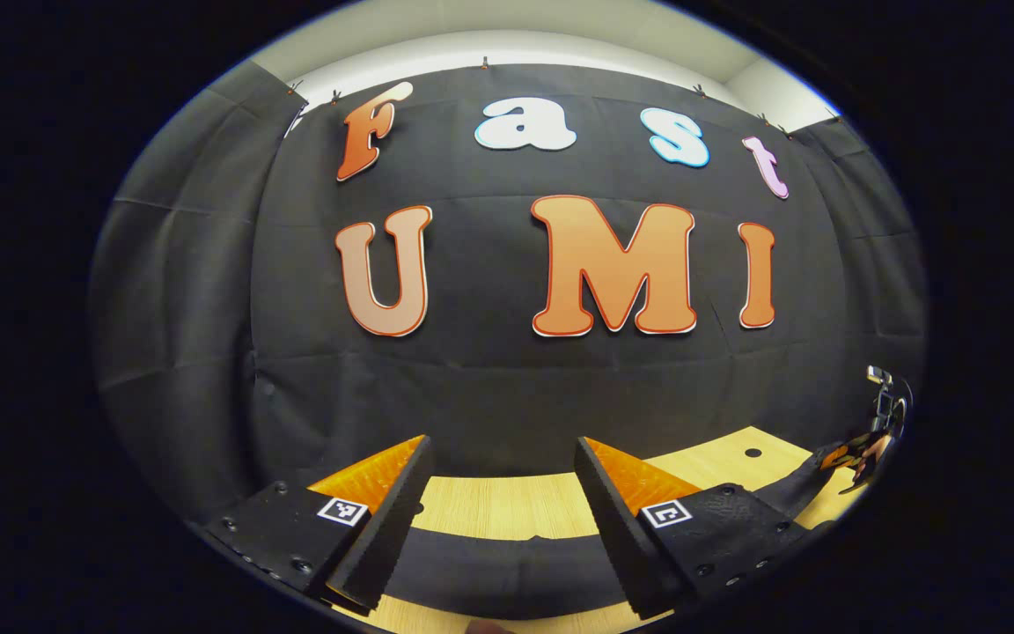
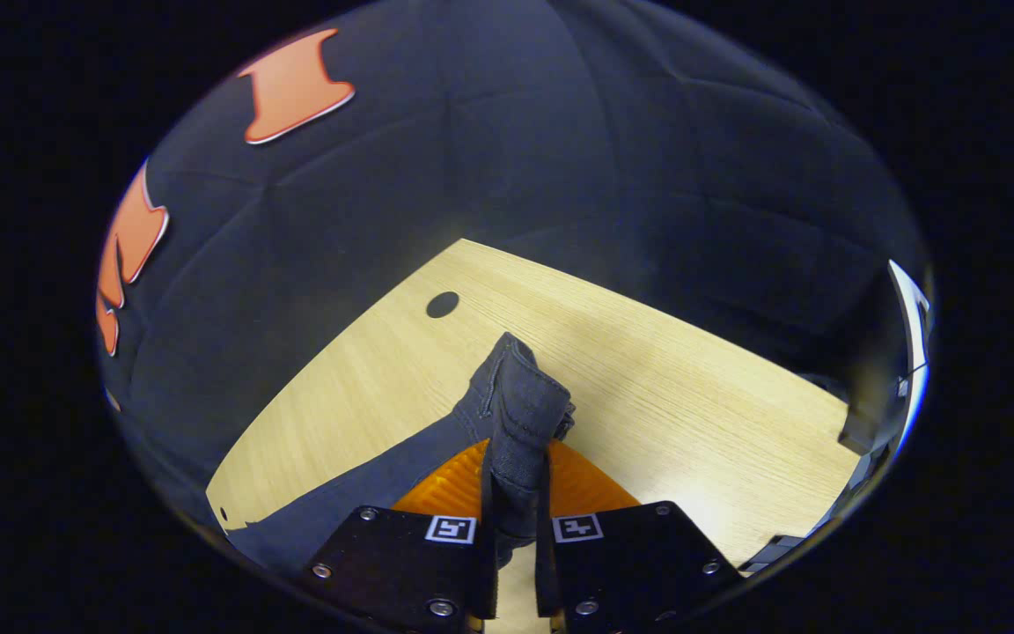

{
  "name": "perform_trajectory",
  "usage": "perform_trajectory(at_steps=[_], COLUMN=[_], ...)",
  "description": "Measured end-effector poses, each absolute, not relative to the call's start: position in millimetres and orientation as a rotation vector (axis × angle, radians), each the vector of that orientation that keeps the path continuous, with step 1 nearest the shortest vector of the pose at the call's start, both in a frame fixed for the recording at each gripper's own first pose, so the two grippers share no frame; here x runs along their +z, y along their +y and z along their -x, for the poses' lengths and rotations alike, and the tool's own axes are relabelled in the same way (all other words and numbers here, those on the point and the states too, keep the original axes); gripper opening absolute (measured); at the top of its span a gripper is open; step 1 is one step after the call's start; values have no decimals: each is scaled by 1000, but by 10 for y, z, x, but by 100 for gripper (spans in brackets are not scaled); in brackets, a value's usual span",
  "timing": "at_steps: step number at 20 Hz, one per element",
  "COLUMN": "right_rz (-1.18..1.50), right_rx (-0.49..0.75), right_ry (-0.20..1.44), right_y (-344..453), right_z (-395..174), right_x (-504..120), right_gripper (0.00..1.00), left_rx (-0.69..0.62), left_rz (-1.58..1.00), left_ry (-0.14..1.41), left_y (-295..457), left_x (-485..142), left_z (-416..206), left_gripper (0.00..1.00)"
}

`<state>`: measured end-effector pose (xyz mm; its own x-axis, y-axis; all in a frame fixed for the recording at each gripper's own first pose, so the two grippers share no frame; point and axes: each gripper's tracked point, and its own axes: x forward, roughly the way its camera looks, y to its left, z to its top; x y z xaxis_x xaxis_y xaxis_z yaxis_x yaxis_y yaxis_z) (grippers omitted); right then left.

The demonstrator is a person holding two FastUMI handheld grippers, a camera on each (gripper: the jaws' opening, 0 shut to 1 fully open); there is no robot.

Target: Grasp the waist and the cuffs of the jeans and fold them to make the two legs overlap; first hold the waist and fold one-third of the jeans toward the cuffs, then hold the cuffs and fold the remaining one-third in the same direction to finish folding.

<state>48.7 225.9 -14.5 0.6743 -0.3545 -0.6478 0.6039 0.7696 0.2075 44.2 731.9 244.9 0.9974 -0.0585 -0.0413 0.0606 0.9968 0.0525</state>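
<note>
Mostly hidden, jeans (image 2: 516, 423) bunch inside the pinching right gripper (image 2: 516, 528); left gripper (image 1: 503, 493) spread.

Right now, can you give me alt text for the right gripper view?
The right gripper is shut on a bunched end of the dark jeans, lifted above the light wooden table. The rest of the jeans trails down and to the left across the table, and a small dark hole marks the tabletop near its far edge.

Dim, sharp, fisheye-warped edges
</note>
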Motion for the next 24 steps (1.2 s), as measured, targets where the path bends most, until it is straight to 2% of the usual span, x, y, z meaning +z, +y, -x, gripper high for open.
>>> perform_trajectory(at_steps=[3, 4, 13, 19, 24], right_rz=[-351, -327, -93, 35, 67], right_rx=[-528, -512, -368, -251, -160], right_ry=[576, 562, 501, 480, 515], right_y=[2483, 2573, 3569, 4257, 4796], right_z=[-499, -510, -643, -813, -827], right_x=[131, 230, 933, 1009, 833], right_gripper=[17, 17, 17, 17, 17], left_rx=[-77, -76, -26, 6, 44], left_rz=[-36, -28, 41, 62, 75], left_ry=[34, 37, 71, 86, 102], left_y=[7462, 7523, 8074, 8327, 8547], left_x=[2431, 2420, 2230, 2171, 2102], left_z=[-362, -332, -186, -148, -85], left_gripper=[94, 97, 97, 98, 98])
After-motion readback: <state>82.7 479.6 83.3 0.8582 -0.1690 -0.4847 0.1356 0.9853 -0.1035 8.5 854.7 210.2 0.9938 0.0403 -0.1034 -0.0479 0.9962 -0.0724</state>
